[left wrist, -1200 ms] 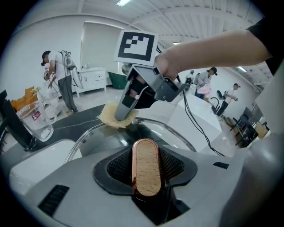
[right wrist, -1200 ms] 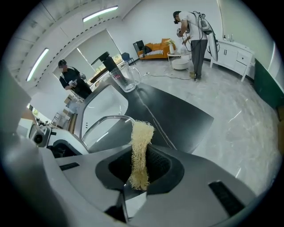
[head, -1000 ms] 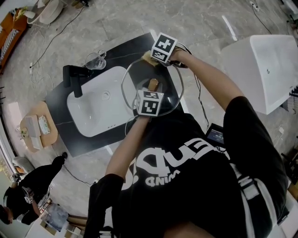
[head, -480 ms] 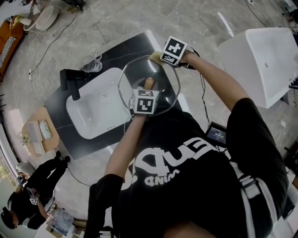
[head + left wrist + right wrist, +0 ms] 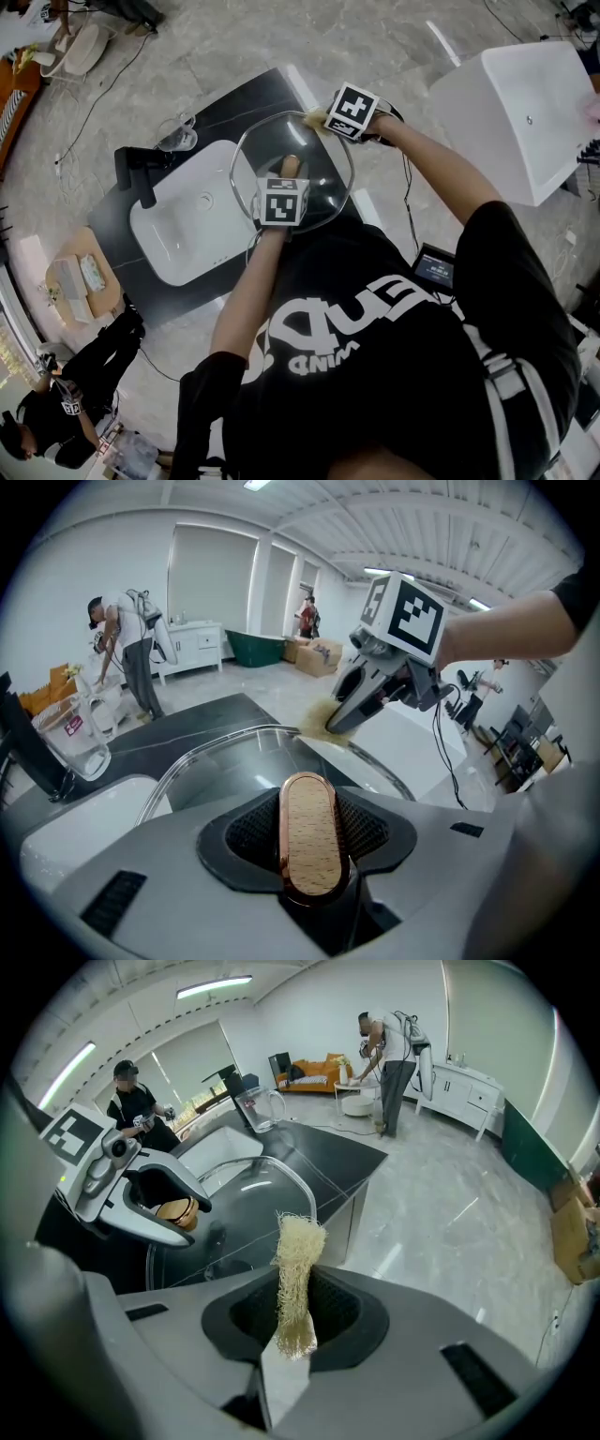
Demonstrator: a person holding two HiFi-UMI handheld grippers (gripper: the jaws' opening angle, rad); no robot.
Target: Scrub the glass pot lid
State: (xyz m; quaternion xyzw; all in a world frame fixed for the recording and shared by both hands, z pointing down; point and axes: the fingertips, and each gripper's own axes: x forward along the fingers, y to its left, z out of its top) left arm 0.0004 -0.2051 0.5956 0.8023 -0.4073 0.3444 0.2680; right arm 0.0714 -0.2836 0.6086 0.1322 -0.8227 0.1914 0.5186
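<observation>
**Lid held at the sink, scrubber on its far rim**

Left gripper (image 5: 285, 185): jaws part-open and clamped on the lid (image 5: 317, 178) by its knob (image 5: 310, 834), pads pressing both long sides. The knob is an oval of light wood with a copper-coloured band.

The lid is clear round glass with a thin metal rim. It is up off the counter (image 5: 246, 97), over the counter's right part, and one edge overlaps the basin (image 5: 187, 230).

Right gripper (image 5: 293, 1321): jaws nearly together, pinching a scrubber (image 5: 300, 1241). It is a flat, pale yellow, coarse fibrous pad with a frayed top edge sticking out past the jaws. The left gripper view shows the pad at the lid's far rim, apparently touching it.

Containers:
- The basin is white, a rounded rectangle set into the dark, glossy slab counter.
- A black angular faucet (image 5: 137, 171) stands at the basin's far end.
- A clear jug (image 5: 80, 731) with a handle stands on the counter just beside the faucet. Its contents can't be made out.
- A large white tub (image 5: 511, 117) stands well apart to the right, on a grey marbled floor (image 5: 234, 37).
</observation>
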